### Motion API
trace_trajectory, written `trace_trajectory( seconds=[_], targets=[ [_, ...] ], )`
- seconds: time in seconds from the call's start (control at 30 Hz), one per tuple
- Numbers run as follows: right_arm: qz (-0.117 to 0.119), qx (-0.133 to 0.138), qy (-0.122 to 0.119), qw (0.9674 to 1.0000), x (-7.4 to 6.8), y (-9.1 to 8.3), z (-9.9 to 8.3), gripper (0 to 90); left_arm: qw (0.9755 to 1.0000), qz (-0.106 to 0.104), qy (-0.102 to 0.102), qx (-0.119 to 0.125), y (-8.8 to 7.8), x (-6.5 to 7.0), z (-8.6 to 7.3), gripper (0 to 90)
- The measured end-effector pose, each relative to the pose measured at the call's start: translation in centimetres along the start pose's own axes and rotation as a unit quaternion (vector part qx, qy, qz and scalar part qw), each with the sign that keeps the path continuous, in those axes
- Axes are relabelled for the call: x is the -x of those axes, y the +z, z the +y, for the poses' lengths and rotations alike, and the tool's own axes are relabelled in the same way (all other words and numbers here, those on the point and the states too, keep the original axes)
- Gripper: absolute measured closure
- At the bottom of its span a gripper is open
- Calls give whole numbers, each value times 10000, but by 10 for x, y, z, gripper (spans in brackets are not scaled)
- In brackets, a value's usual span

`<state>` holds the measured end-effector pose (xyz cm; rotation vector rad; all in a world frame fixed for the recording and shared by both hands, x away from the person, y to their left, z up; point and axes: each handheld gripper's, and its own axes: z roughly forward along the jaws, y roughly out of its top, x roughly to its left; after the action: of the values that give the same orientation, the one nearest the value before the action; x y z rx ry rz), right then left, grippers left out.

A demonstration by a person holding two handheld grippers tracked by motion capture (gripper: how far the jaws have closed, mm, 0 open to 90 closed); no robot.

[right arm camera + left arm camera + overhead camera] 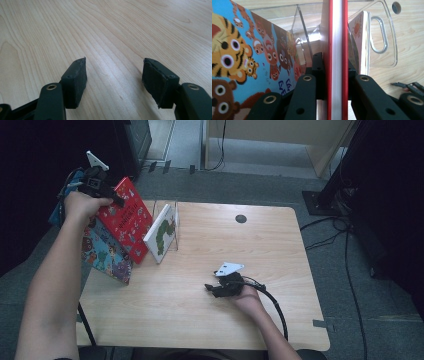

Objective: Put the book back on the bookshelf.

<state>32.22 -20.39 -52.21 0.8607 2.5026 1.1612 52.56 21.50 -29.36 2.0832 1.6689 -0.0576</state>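
Note:
My left gripper (118, 200) is shut on the top edge of a red picture book (126, 220), which tilts above the table's left end. In the left gripper view both jaws clamp the red book (337, 30) by its covers, white pages showing between them. A blue animal book (107, 252) leans just left of it, and a white caterpillar book (162, 234) stands in a clear acrylic rack (174, 222). My right gripper (209, 289) rests low over the middle of the table, open, with bare wood between its pads (75, 82).
The wooden table (210, 320) has a round cable hole (241, 218) near its far edge. The right gripper's black cable (277, 307) trails toward the front right. The rack's clear divider with a handle cut-out (384, 37) stands right of the red book.

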Motion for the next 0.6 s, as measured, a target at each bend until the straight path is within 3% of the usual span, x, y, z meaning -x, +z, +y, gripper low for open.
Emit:
trace_trajectory(
  seconds=[0.43,0.6],
  targets=[
    [-26,3,17,10000,-2,-2,-2,363,9998,-65,-79,142,-14,0,-1,796],
    [-30,6,11,10000,-2,-2,-2,363,9999,-62,-42,95,-5,2,0,794]
  ],
)
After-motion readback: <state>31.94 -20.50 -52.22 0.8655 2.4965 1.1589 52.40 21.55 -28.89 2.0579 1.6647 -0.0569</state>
